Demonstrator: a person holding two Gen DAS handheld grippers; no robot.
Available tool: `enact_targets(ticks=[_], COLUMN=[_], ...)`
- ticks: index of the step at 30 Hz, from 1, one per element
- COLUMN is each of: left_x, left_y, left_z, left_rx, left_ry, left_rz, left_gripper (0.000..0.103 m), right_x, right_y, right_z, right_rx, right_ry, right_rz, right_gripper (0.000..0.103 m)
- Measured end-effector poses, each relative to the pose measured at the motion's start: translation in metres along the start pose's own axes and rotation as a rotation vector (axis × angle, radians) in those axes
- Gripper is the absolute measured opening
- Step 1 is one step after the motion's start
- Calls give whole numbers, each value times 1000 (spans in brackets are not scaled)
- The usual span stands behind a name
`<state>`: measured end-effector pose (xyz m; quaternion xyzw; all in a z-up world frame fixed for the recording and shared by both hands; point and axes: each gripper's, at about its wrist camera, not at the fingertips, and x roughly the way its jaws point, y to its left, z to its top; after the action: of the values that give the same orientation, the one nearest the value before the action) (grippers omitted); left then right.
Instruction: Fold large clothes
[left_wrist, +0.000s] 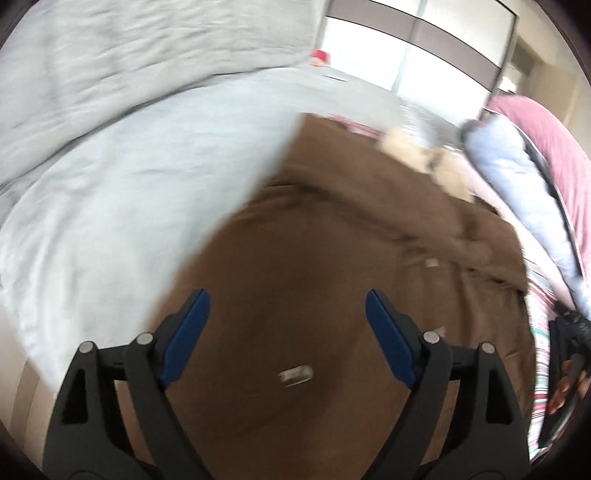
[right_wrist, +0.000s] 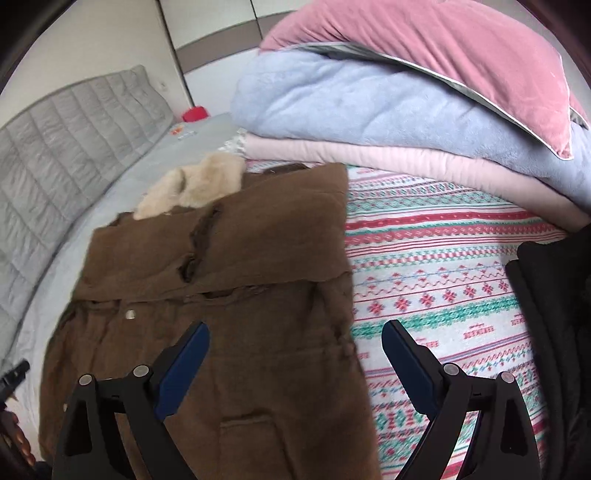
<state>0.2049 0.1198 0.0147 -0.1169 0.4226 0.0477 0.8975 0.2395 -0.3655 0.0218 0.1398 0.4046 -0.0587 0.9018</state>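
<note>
A large brown coat (right_wrist: 221, 295) with a cream fur collar (right_wrist: 195, 188) lies flat on the bed, its upper part folded across the body. My right gripper (right_wrist: 295, 328) hovers open over the coat's right edge, one finger above the cloth and the other above the patterned sheet (right_wrist: 443, 280). In the blurred left wrist view my left gripper (left_wrist: 287, 295) stands open above the coat (left_wrist: 332, 240), nothing between its blue pads (left_wrist: 184, 332). The fur collar (left_wrist: 436, 162) shows at the far end. A hand (left_wrist: 565, 387) with the other gripper appears at the right edge.
Folded bedding is stacked at the far right: a pink pillow (right_wrist: 443, 48), a blue fleece blanket (right_wrist: 369, 107), a pale pink blanket (right_wrist: 406, 166). A grey quilted headboard (right_wrist: 66, 140) runs along the left. A black garment (right_wrist: 554, 295) lies at the right. A red object (right_wrist: 194, 112) sits far back.
</note>
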Motion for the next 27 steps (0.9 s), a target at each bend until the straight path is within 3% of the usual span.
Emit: enact_targets(ticks=[4,10,15,18,23,27], left_x=[-6,-8,-10,-8,-7,-5], left_y=[54,92,131,137,138,136], left_z=[-24,-65,-83,-89,-99,-106], left_rx=[-16,26,-38,-54,-31,-33], left_ry=[-16,5,33,46,60,68], left_rz=[42,54,27,18,-22,-26], left_gripper=[86,86,86,86,86,86], right_x=[-18,-29,-54,-60,-69,-82], right_y=[5,0,-17,-31,-66,-67], right_z=[-18,-52,-96,-126,-162,-177], right_rx=[29,69,101,152,310,255], right_ry=[-43,0,1,38,92,79], right_rz=[72,58,50,54,147,121], right_gripper=[96,96,96,96,96,95])
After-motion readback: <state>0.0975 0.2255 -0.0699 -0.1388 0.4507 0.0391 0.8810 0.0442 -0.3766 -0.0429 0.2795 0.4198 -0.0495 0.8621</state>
